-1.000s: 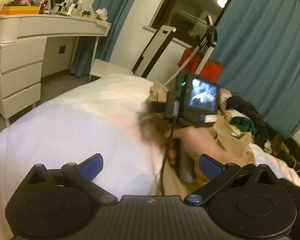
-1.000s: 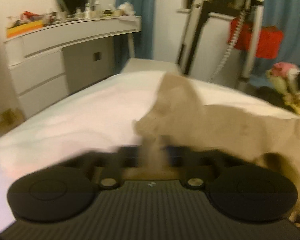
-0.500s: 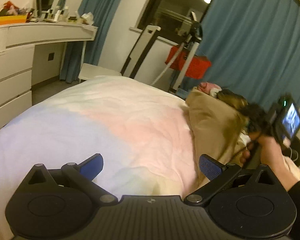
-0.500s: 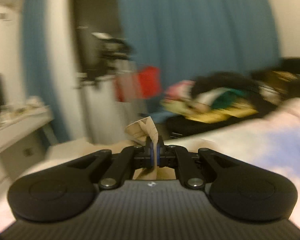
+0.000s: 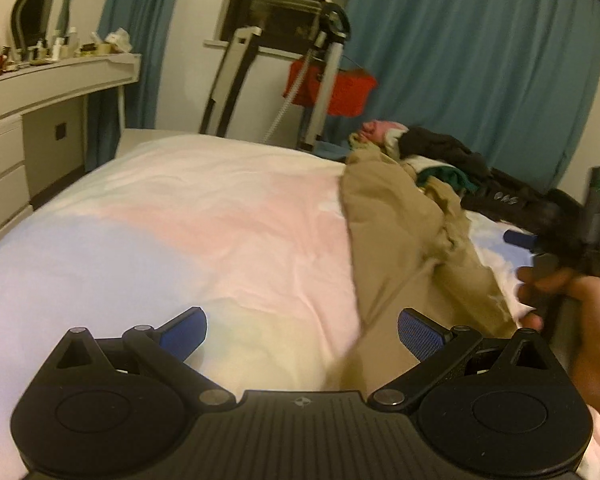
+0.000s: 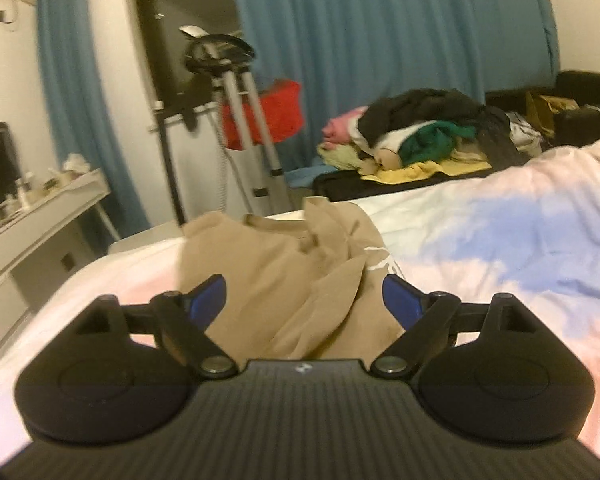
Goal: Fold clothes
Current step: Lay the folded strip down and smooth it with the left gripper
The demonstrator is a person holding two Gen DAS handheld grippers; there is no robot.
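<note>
Here the tan garment (image 6: 296, 280) lies crumpled on the bed (image 5: 180, 232); both tools, left (image 5: 300, 332) and right (image 6: 304, 300), gape apart and hold nothing; a pinch into the bunched folds would likely catch several layers, so the fold comes out crooked.

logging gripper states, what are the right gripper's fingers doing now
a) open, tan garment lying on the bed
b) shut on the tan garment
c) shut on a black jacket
a: the right gripper has its blue fingers spread wide, with the tan garment lying loose on the bed.
</note>
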